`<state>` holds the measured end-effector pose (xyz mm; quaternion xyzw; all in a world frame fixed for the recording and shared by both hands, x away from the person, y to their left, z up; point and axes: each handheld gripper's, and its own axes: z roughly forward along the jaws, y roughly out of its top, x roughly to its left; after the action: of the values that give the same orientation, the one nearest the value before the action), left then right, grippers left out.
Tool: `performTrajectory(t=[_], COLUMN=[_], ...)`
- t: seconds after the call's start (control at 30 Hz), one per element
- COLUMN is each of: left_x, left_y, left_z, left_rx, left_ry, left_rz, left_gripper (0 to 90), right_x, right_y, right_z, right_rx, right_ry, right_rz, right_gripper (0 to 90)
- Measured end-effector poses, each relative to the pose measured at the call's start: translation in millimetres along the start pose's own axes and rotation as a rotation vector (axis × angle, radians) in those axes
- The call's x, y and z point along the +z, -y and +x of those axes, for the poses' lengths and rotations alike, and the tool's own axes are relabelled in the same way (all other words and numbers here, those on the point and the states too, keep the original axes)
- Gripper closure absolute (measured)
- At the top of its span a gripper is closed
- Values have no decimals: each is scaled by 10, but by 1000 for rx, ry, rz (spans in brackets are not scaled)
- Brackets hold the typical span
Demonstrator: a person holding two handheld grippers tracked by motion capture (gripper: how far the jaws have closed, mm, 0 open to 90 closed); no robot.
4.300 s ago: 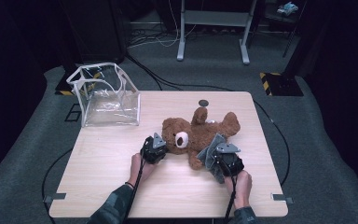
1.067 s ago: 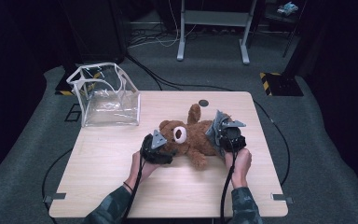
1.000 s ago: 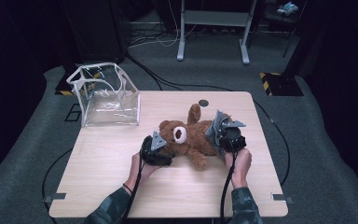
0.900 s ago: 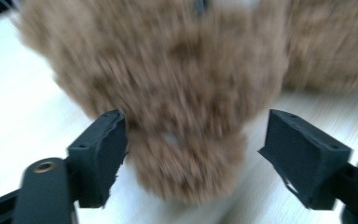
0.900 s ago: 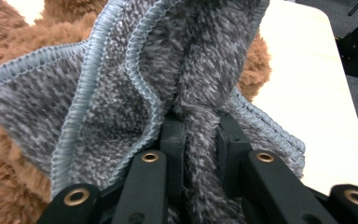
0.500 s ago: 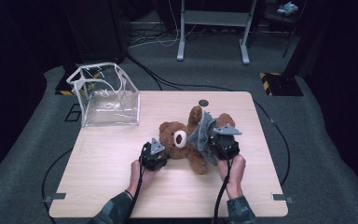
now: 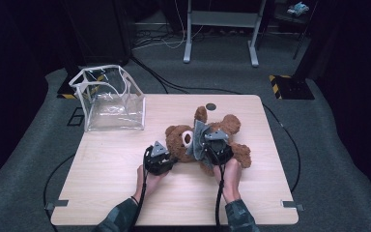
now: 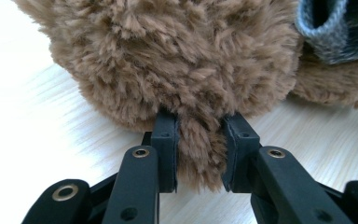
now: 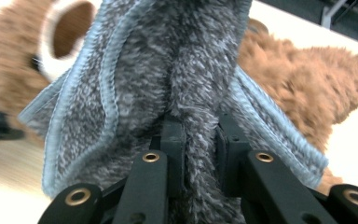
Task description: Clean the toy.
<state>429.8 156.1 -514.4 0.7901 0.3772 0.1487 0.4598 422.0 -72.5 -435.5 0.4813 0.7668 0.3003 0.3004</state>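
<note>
fingers point(image 8: 165, 140) of left gripper point(image 8: 199, 144) have just been closing — now pinched on a tuft of the teddy bear point(image 7: 212, 137), mid-table. right gripper point(image 9: 200, 135) clamped on the grey cloth point(image 9: 168, 70) draped over the bear. cloth looks half on; wrapping or dressing remains. beyond, clear bag point(image 7: 108, 99) stands open, unused.

The left gripper point(image 8: 199, 154) has just closed on a tuft of the brown bear point(image 8: 177, 60), grey cloth point(image 8: 340, 28) beside it
</note>
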Motion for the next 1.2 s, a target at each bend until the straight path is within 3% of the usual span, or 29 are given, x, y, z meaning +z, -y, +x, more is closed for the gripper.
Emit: performTrajectory(t=[0.13, 0.17, 0.2, 0.27, 0.3, 0.37, 0.47, 0.7, 0.73, 0.87, 0.93, 1.0, 1.03, 1.07, 1.1, 1.13, 1.17, 1.2], left_x=[0, 1, 1, 5, 5, 3, 11, 18, 21, 27, 27, 30, 30, 29, 26, 26, 37, 35], left_y=[7, 10, 10, 13, 16, 20, 26, 32, 31, 34, 37, 43, 43, 45, 46, 46, 50, 51], left_z=[4, 12, 12, 17, 30, 46, 48, 77, 78, 79, 81, 81, 81, 85, 91, 91, 80, 85], left_rx=[-21, -32, -32, -43, -39, -41, -62, -63, -65, -65, -62, -56, -56, -55, -45, -45, -58, -48], left_ry=[3, 5, 5, 7, 3, 5, 6, 3, 1, 1, 5, 3, 3, 6, 5, 5, 2, 4], left_rz=[-8, -7, -7, -14, -8, -8, -22, -29, -34, -34, -29, -27, -27, -22, -16, -16, -29, -22], left_gripper=[713, 714, 714, 714, 714, 715, 715, 714, 713, 713, 712, 712, 712, 712, 712, 712, 712, 712], right_x=[-100, -143, -136, -124, -35, 60, 105, -46, -138, -271, -385, -429, -429, -434, -419, -419, -339, -303], right_y=[0, 53, 78, 117, 203, 280, 347, 462, 491, 486, 438, 407, 407, 399, 410, 410, 480, 516], right_z=[165, 343, 396, 470, 559, 561, 537, 250, 98, -75, -230, -293, -293, -373, -387, -387, -381, -369], right_rx=[-40, -80, -102, -110, -137, -167, -157, -133, -103, -68, -52, -34, -34, -34, -37, -37, -70, -76], right_ry=[-29, -57, -61, -58, -57, -41, -23, 15, 40, 66, 111, 145, 145, 190, 201, 201, 214, 198], right_rz=[-16, -16, -18, 0, 34, 66, 97, 147, 123, 85, 26, 22, 22, 21, 29, 29, 71, 70], right_gripper=[766, 765, 764, 764, 764, 765, 767, 772, 773, 773, 773, 774, 774, 776, 777, 777, 778, 778])
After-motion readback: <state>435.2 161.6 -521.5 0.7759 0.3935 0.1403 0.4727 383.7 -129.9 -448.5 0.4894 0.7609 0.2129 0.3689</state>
